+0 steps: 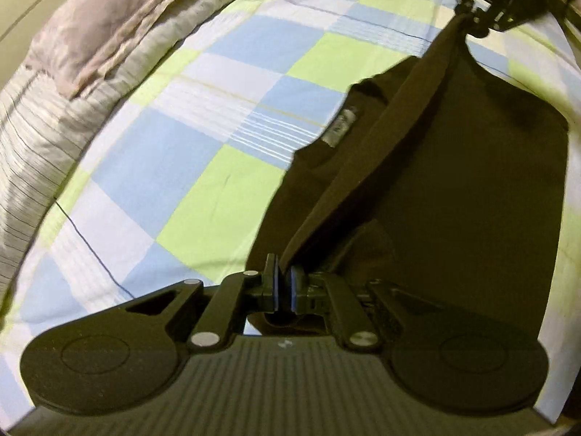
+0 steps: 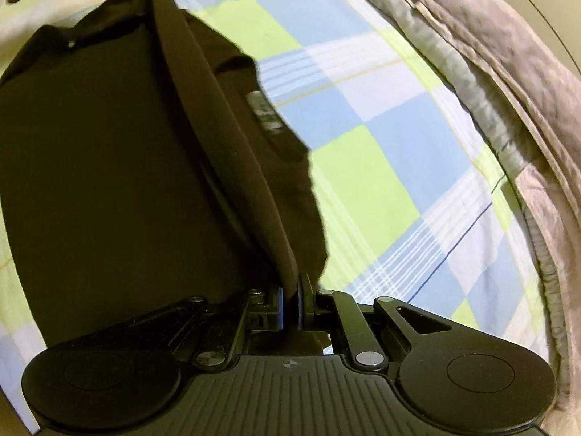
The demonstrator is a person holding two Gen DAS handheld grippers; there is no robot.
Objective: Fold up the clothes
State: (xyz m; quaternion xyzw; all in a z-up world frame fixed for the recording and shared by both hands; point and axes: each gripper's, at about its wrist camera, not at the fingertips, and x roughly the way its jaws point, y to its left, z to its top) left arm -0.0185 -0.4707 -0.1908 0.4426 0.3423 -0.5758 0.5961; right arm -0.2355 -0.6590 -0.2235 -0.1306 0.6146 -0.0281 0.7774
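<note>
A dark brown garment [image 1: 454,167] lies on the checked bedsheet [image 1: 203,116], with a white neck label [image 1: 341,127] showing. My left gripper [image 1: 285,287] is shut on one end of its raised edge. My right gripper [image 1: 472,18] shows at the top right of the left wrist view, holding the other end. The edge is stretched taut between them above the rest of the garment. In the right wrist view the right gripper [image 2: 290,309] is shut on the garment [image 2: 109,167], and its label [image 2: 265,112] shows beside the taut edge.
A grey-pink quilt [image 1: 90,32] and a striped pillow [image 1: 32,152] lie along the sheet's far side; the quilt also shows in the right wrist view [image 2: 508,72]. The blue, green and white sheet [image 2: 381,152] spreads beside the garment.
</note>
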